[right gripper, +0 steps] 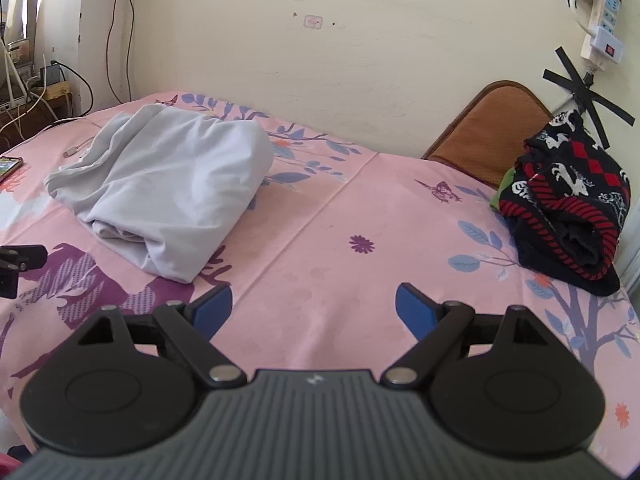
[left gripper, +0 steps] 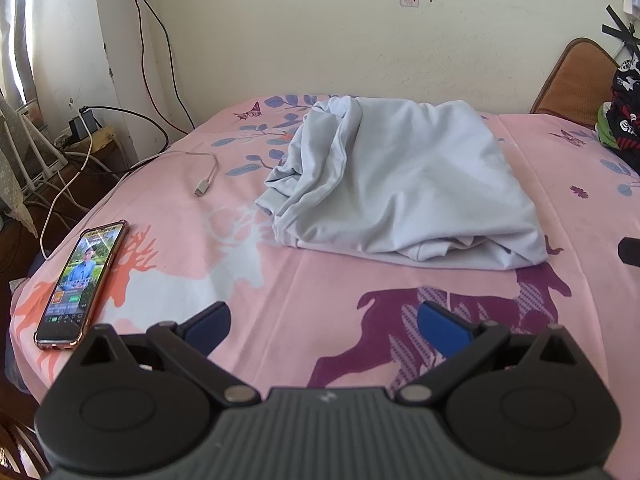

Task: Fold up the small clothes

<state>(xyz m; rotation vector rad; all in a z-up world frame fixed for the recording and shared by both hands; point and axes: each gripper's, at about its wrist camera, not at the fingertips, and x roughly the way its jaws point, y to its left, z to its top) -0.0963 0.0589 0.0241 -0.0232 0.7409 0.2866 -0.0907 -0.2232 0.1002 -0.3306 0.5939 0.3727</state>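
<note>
- Pale grey garment (left gripper: pixel 404 184): lies loosely folded, still lumpy, on the pink printed bedsheet (left gripper: pixel 288 280), toward the wall side of the bed and ahead of both grippers; nothing touches it.
- Left gripper (left gripper: pixel 324 320): jaws stand wide apart and empty above the sheet, short of the garment's near edge.
- Right gripper (right gripper: pixel 314 308): jaws likewise wide apart and empty, over bare sheet to the right of the garment.
- Black and red patterned knit (right gripper: pixel 568 208): a second folded piece at the right edge of the bed, well apart from the grey one, beside a brown cushion (right gripper: pixel 488 128).
- Risk, fabric: the garment's open layers at its near end are bunched; a pinch there would likely catch only the top layer or several at once, so the fold could pull apart or skew.
- Risk, sheet: jaws closing low could nip the bedsheet along with the cloth and drag both.
- Risk, bystanders: a phone (left gripper: pixel 82 284) with a lit screen lies at the left edge of the bed and a white charging cable (left gripper: pixel 200 172) ends just left of the garment; a sweep of cloth or of the left gripper could snag the cable or nudge the phone off the edge.
- Writing: the phone screen shows text too small to read; a small wall sticker (left gripper: pixel 409 0) is illegible; each gripper body bears a small pale emblem, not readable as a name.
</note>
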